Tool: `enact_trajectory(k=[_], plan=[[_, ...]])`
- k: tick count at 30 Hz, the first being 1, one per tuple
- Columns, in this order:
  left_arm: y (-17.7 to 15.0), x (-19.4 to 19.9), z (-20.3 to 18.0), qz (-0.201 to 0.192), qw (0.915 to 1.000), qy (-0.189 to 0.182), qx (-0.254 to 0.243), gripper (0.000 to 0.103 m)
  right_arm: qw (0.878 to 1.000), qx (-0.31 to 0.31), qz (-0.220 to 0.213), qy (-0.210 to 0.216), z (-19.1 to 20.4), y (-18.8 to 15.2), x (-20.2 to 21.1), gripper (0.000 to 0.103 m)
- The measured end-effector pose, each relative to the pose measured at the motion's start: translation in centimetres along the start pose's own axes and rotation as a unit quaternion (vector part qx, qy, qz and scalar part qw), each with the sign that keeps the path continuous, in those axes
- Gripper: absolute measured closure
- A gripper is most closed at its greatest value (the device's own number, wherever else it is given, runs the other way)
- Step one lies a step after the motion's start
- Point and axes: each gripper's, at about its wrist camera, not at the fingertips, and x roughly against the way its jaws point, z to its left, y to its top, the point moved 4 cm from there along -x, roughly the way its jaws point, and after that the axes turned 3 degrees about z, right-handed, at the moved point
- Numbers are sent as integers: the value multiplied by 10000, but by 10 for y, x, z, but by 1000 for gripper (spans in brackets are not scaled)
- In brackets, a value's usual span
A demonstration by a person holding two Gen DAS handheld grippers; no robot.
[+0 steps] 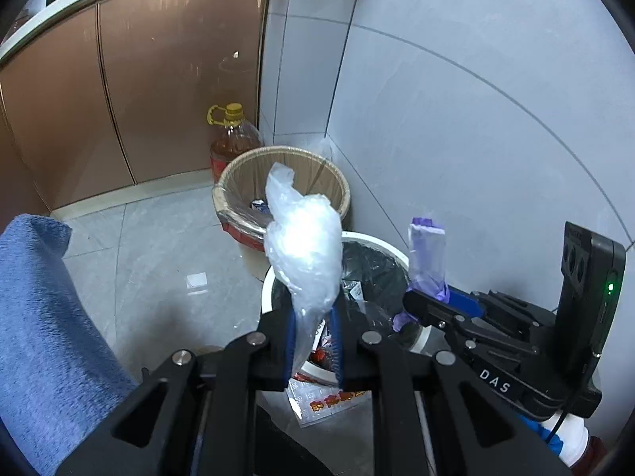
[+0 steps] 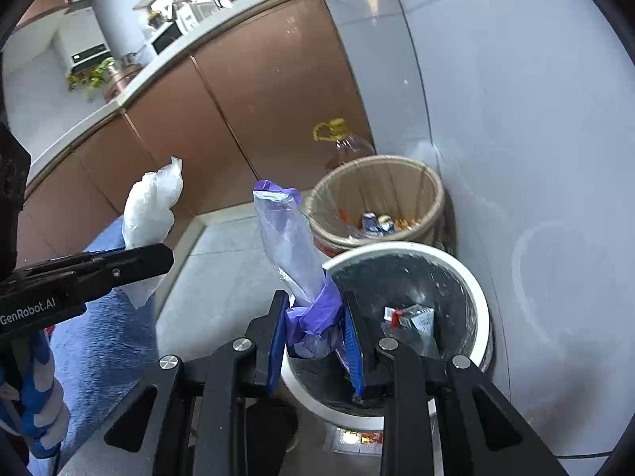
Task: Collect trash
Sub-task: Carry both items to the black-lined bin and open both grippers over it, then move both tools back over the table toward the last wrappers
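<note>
My left gripper is shut on a crumpled clear plastic bag that sticks up above its fingers; it also shows in the right wrist view. My right gripper is shut on a purple plastic wrapper, which also shows in the left wrist view. Both grippers hover over the near rim of a white trash bin with a black liner and some wrappers inside. The bin also shows in the left wrist view.
A second bin, a tan basket lined with a bag, stands behind the white one by the grey wall. An oil bottle stands by brown cabinets. A blue cloth lies at left. A printed packet lies on the floor.
</note>
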Motion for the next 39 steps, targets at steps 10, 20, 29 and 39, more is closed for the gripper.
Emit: enact_trajectory(k=[10,20,29,39], plan=[[9,-41,-8,273,9996,-10,-26,89,9993,-199,113,-298,-18,-7,-9,76],[17,-76,-21,698,9969,-341,108,79,9962,-392,186,-751,-35,-14,-10,61],[20,-62,-21,580,9956,-661,316,56,9952,-376,107,-894,-29,-15,1,54],[11,25,1,-264,9979,-299,519,56,9972,-29,-322,-675,14,3,42,51]])
